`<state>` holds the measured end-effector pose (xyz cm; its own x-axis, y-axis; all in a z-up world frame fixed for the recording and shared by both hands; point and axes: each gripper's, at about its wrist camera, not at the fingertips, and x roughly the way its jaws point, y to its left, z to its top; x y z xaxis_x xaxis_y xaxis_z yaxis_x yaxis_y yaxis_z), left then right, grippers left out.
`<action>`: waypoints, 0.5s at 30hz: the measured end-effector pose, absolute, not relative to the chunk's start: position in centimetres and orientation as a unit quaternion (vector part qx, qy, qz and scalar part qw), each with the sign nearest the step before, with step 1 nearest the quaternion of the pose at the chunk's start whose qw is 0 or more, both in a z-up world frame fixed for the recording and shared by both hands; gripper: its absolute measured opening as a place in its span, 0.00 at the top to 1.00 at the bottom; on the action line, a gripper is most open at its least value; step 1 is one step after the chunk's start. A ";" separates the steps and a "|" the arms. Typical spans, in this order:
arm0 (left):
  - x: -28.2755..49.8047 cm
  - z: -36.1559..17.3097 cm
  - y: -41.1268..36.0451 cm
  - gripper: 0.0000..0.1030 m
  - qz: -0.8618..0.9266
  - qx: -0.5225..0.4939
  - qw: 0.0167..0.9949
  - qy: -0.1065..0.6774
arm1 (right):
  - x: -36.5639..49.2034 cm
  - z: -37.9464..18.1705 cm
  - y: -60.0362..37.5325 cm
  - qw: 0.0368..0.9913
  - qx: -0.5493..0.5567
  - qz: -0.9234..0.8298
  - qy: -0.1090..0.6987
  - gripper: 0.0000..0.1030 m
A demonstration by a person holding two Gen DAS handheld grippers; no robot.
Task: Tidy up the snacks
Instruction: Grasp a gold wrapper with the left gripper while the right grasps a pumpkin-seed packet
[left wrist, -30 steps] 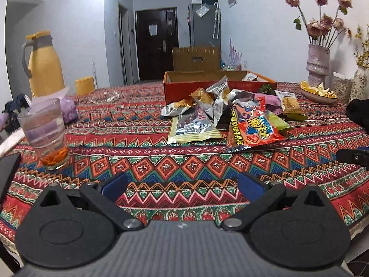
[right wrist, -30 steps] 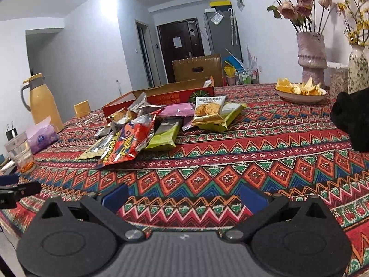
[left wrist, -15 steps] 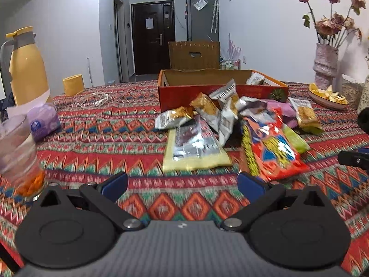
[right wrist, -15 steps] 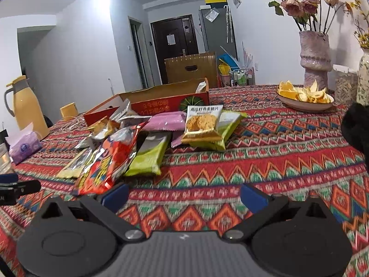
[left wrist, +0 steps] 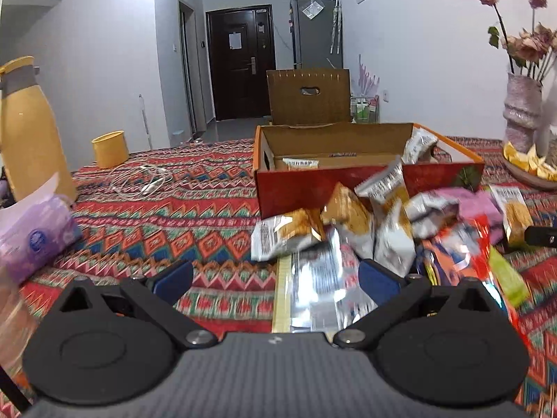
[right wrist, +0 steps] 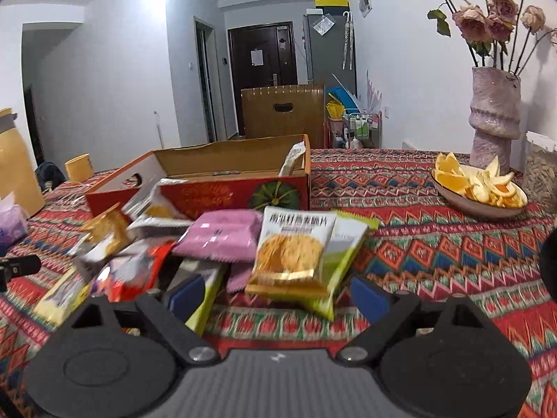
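A pile of snack packets lies on the patterned tablecloth in front of an open red cardboard box [left wrist: 348, 188] [right wrist: 216, 195]. My left gripper [left wrist: 275, 277] is open and empty, low over a flat silver-and-yellow packet [left wrist: 313, 289], near small silver-gold packets [left wrist: 285, 235]. My right gripper [right wrist: 275, 292] is open and empty, right before a gold biscuit packet [right wrist: 290, 250] lying on a green packet [right wrist: 344, 244]. A pink packet [right wrist: 222, 235] and a red-orange bag [right wrist: 132, 271] lie to its left. A few packets are inside the box [left wrist: 417, 144].
A yellow thermos [left wrist: 24, 132] and a purple tissue pack [left wrist: 31, 240] stand at the left. A white cable [left wrist: 139, 181] lies behind. A bowl of orange peels [right wrist: 477, 188] and a flower vase [right wrist: 494, 115] stand at the right. A wooden chair back [left wrist: 308, 95] is beyond the table.
Both grippers have moved forward over the table toward the snack pile, which now looms close. Both stayed open and empty.
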<state>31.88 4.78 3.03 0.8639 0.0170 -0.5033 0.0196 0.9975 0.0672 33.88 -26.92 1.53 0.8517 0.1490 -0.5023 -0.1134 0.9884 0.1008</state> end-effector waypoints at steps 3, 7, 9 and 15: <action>34.6 3.1 5.2 0.00 0.008 0.016 0.964 0.266 | 36.1 1.2 -27.2 0.961 0.038 0.060 0.267 0.15; 38.1 2.7 5.6 0.03 0.019 0.003 0.962 0.272 | 38.2 0.5 -27.8 0.958 0.051 0.053 0.276 0.24; 39.4 2.5 5.9 0.03 0.009 -0.013 0.963 0.270 | 38.9 0.4 -28.0 0.959 0.058 0.049 0.274 0.29; 42.9 0.8 6.5 0.15 0.014 -0.046 0.952 0.302 | 39.7 0.0 -28.0 0.960 0.056 0.049 0.271 0.43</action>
<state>42.95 6.49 0.75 0.8175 -0.0004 -0.5759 -0.0552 0.9953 -0.0790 39.68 -27.96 0.01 0.8479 0.1235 -0.5156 -0.0627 0.9890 0.1338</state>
